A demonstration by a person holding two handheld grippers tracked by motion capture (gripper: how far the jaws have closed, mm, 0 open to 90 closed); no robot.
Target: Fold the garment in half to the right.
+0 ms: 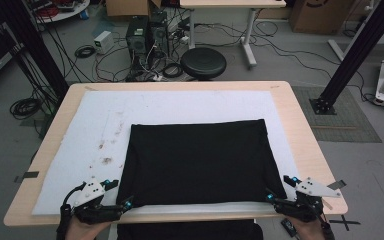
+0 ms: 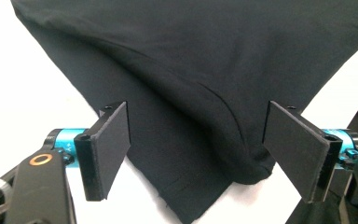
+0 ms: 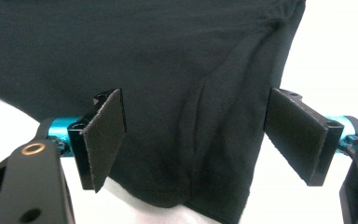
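A black cloth (image 1: 197,160) lies folded flat in a rectangle on the white mat (image 1: 180,102). My left gripper (image 1: 128,202) sits at its near left corner, open. In the left gripper view that cloth corner (image 2: 191,154) lies between the wide-apart pads (image 2: 107,149), untouched. My right gripper (image 1: 270,198) is at the near right corner, also open. The right gripper view shows this corner of the cloth (image 3: 200,158) lying slack between the pads (image 3: 103,137), with neither pad pressing on it.
The mat covers a wooden table (image 1: 305,145). Beyond the far edge stand a black stool (image 1: 203,62), computer boxes (image 1: 145,35), cables on the floor and a second table (image 1: 230,4). Black frame posts (image 1: 357,47) rise at both sides.
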